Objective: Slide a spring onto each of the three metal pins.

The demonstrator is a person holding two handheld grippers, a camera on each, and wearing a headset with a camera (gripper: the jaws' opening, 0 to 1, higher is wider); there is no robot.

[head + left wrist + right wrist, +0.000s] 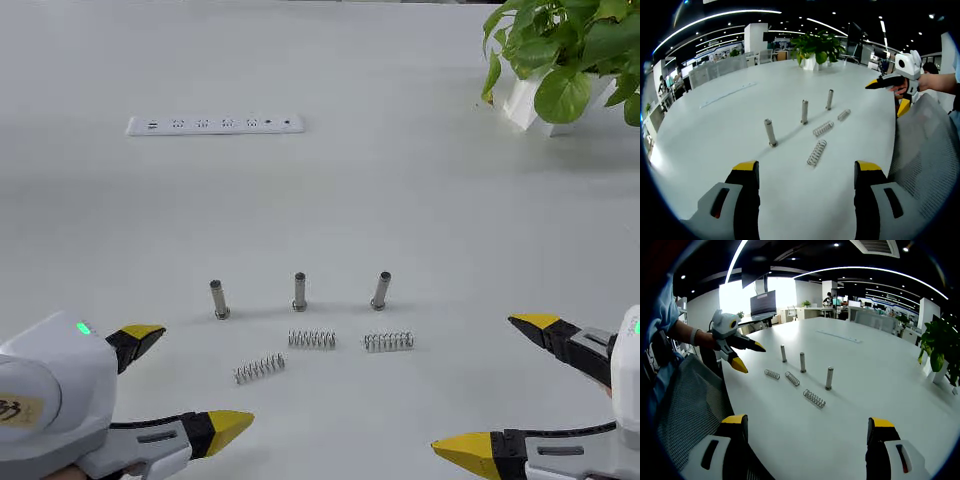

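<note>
Three metal pins stand upright in a row near the front of a pale desk (420, 200): the left pin (219, 299), the middle pin (300, 291) and the right pin (381, 290), all bare. Just in front of them three small coil springs lie on their sides, roughly one before each pin. The left spring (259, 368) is angled and a little nearer the person than the middle spring (312, 339) and the right spring (388, 342). The pairing looks deliberate, each spring ready for its own pin. The left tongs (205, 374) and right tongs (473, 382) hover low at either side, both spread wide and holding nothing, apparently poised for a first pick. Farther back are a white power strip (215, 125) and a potted plant (560, 50).
</note>
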